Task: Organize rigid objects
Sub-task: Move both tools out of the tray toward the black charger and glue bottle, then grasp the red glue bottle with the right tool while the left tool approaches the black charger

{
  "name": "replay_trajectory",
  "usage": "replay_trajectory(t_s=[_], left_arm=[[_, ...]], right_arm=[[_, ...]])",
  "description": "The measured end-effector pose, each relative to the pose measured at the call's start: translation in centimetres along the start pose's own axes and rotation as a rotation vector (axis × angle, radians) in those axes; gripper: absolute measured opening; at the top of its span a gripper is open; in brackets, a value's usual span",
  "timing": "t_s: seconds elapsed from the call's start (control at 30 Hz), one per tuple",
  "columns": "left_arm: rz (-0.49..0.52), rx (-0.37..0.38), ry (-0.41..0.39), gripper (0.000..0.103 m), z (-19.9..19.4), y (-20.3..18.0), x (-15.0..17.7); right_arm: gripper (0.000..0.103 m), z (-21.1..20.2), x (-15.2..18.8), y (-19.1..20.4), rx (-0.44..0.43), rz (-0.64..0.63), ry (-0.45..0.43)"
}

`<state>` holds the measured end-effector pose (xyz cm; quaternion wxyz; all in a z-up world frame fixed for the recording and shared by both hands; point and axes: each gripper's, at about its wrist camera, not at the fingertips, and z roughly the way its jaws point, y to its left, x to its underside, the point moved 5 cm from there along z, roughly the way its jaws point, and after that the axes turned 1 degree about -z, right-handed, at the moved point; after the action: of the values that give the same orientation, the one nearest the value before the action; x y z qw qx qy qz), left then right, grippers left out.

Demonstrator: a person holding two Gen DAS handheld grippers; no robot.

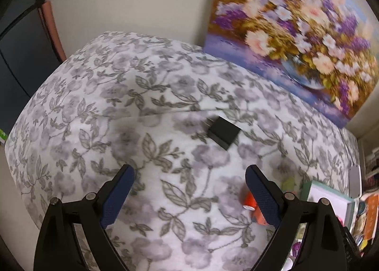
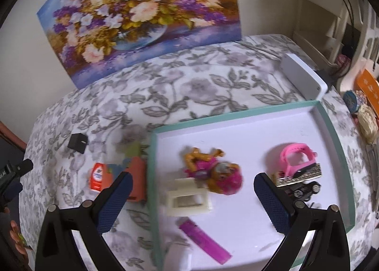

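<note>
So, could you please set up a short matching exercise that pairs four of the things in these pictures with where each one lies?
Things:
1. purple lighter
2. black cube
3. flower painting
4. pink watch

Places:
A. leaning against the wall behind the bed
B. on the floral blanket, outside the tray
C. in the tray, right side, by the toy car
D. in the tray, near its front edge

Pairs: 1-D, 2-B, 3-A, 4-C
</note>
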<state>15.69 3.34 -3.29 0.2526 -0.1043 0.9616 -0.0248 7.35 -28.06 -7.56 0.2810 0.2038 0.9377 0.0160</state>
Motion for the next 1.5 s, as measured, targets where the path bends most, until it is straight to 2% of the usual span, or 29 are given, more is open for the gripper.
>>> replay_trajectory(t_s=[0.3,0.6,0.97,1.27,1.5], left_arm=[[-0.04,-0.012,0.012,0.095,0.7,4.0,-1.7],[-0.067,0.006,0.052,0.095,2.2,5.7,-1.9],[-0.034,0.006,0.125,0.095,5.0,5.0,-1.6],[-0.029,0.025,0.143,0.095,5.5,4.7,-1.4],[-0.029,0.031,0.155,0.095,5.8,4.8,-1.2]], right_arm=[[0.103,0.3,-0.4,5.8,-0.078,-0.073,-0.006],[0.103,2.0,0.5,11.2,-0.129,-0.174,0.019],[0.103,5.4,1.3,11.6,-0.041,-0.272,0.087],[0.103,6.6,3.0,12.8,0.002,-0.414,0.119],[0.103,7.6,4.0,13.2,0.08,-0.501,0.121]])
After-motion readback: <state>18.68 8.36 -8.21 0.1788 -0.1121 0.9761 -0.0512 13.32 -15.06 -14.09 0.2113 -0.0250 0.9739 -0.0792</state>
